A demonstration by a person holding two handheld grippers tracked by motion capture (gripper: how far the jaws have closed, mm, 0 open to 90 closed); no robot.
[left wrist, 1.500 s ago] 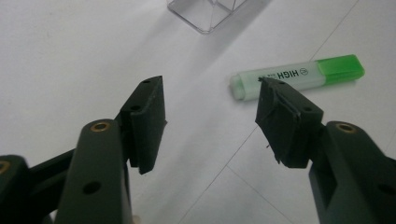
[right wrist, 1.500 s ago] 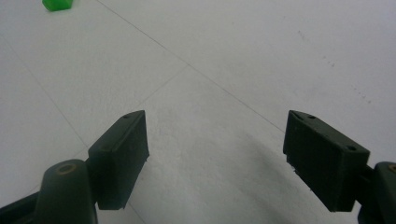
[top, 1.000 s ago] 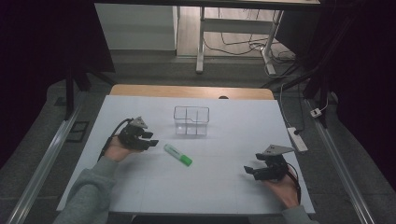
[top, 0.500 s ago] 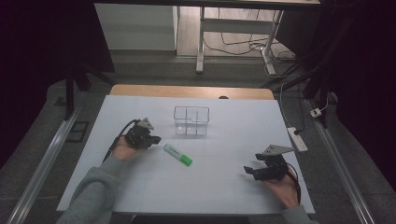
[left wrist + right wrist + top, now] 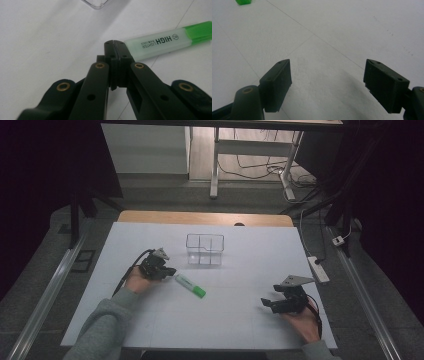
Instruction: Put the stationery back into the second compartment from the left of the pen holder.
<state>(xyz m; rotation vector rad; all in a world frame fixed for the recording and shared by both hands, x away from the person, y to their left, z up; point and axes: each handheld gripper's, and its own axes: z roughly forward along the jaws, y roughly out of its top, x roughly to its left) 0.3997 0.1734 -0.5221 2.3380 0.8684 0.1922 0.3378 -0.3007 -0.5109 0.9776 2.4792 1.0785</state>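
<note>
The left gripper (image 5: 167, 271) has its jaws pressed together on nothing, tips just beside, perhaps touching, the highlighter's (image 5: 190, 285) pale end. The highlighter lies flat on the table (image 5: 230, 315), near the clear box (image 5: 205, 249). The right gripper (image 5: 267, 303) rests well apart, jaws wide and empty.

highlighter (image 5: 160, 41): pale translucent green barrel, bright green cap, black lettering, lying just past the black fingertips (image 5: 114, 46). tray (image 5: 205, 249): clear, colourless. table (image 5: 225, 315): white, thin grey lines. sleeve (image 5: 100, 335): grey.
</note>
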